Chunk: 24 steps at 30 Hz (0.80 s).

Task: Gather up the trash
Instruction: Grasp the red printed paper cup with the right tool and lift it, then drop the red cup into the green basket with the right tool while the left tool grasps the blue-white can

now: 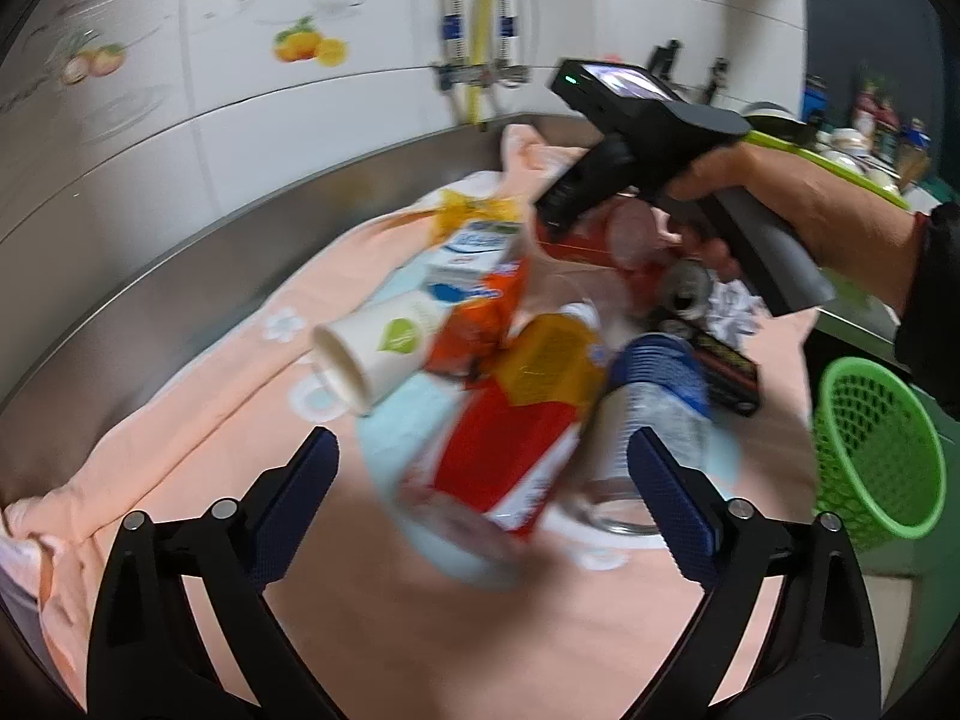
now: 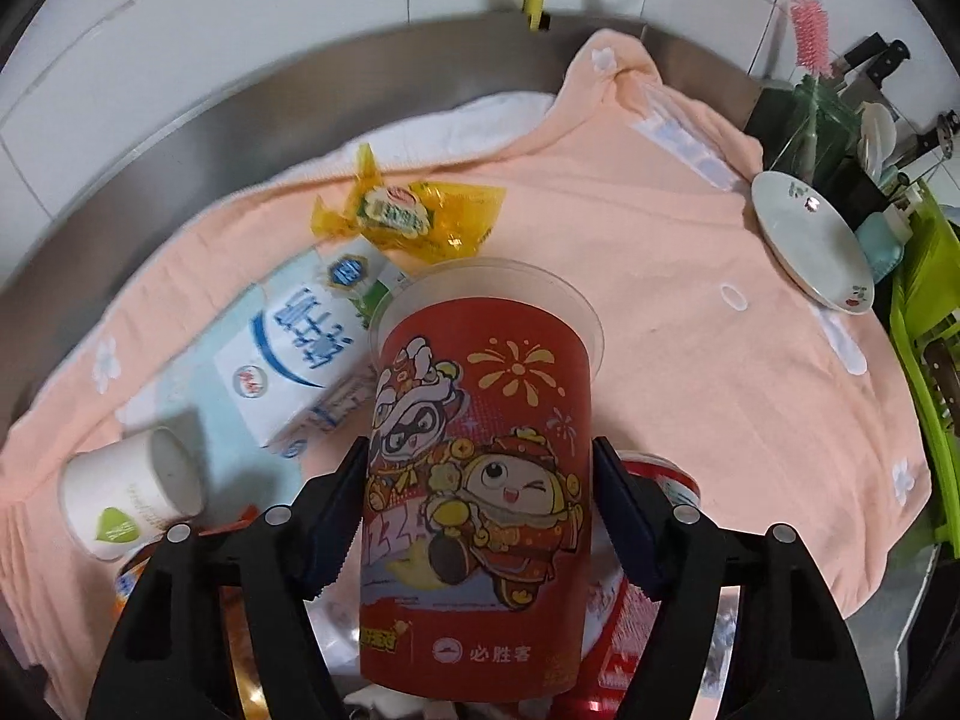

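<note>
red printed plastic cup (image 2: 480,480) is clamped between the pads of the right gripper (image 2: 480,516) at lower centre; the left gripper (image 1: 483,510) is spread wide over blurred litter on the peach towel (image 1: 180,420).

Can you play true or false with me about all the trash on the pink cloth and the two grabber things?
1. The right gripper has a red cartoon cup between its jaws. True.
2. The left gripper is squeezing the white paper cup. False: its jaws stand open and hold nothing; the cup lies on its side beyond them.
3. The green basket is full of trash. False: what shows of its inside looks empty.
4. A blue and white milk carton lies on the pink cloth. True.
5. The yellow wrapper is inside the red cup. False: it lies on the cloth behind the carton.
</note>
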{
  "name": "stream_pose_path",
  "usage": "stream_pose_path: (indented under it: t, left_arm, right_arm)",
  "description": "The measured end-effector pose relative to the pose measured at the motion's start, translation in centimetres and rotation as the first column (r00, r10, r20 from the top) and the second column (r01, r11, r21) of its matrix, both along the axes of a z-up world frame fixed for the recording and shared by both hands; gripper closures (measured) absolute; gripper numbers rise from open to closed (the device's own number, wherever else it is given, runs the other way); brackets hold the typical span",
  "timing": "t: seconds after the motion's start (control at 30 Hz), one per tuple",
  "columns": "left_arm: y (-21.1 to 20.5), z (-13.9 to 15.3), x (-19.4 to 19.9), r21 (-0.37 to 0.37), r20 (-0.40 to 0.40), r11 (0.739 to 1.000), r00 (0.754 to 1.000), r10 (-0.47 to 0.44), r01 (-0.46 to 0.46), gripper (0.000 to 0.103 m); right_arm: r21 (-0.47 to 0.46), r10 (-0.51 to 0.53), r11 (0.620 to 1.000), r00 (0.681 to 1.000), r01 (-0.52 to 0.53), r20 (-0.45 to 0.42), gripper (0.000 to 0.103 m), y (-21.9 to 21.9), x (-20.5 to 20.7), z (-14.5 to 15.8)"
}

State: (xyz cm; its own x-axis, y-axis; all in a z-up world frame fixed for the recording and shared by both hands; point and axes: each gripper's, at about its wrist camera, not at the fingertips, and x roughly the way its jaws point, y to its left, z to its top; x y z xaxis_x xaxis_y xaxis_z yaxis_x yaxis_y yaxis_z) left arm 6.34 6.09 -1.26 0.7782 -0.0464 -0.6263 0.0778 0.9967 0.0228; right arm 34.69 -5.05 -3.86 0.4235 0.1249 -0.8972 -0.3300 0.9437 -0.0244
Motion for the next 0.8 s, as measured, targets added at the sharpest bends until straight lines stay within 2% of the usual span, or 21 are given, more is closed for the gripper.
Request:
stream_pose_path:
  t: [0.3, 0.53, 0.67, 0.8]
  left_arm:
    - [-3.8, -0.1, 0.8, -0.037, -0.011, 0.990, 0.991, -0.134, 0.134, 0.013]
    - [-7.0, -1.4, 2.8, 0.034, -0.049, 0.981, 0.980, -0.191, 0.193, 0.013]
    - [-8.4, -2.4, 3.9, 0.073, -0.083, 0.974, 0.974, -0.208, 0.215, 0.016]
    - [-9.3, -3.1, 4.4, 0.119, -0.101, 0.968, 0.973, -0.209, 0.220, 0.020]
  right_arm:
    - [0.140, -0.021, 0.990, 0.994, 0.007, 0.103, 0.034, -4.0, -5.0, 5.9]
    - [0.220, -0.069, 0.975, 0.980, 0.028, 0.185, 0.034, -10.7, -11.2, 9.3]
    - [0.257, -0.115, 0.965, 0.971, 0.059, 0.210, 0.034, -15.1, -14.7, 9.9]
    - [0.269, -0.177, 0.956, 0.960, 0.116, 0.217, 0.034, -19.1, -18.5, 9.0]
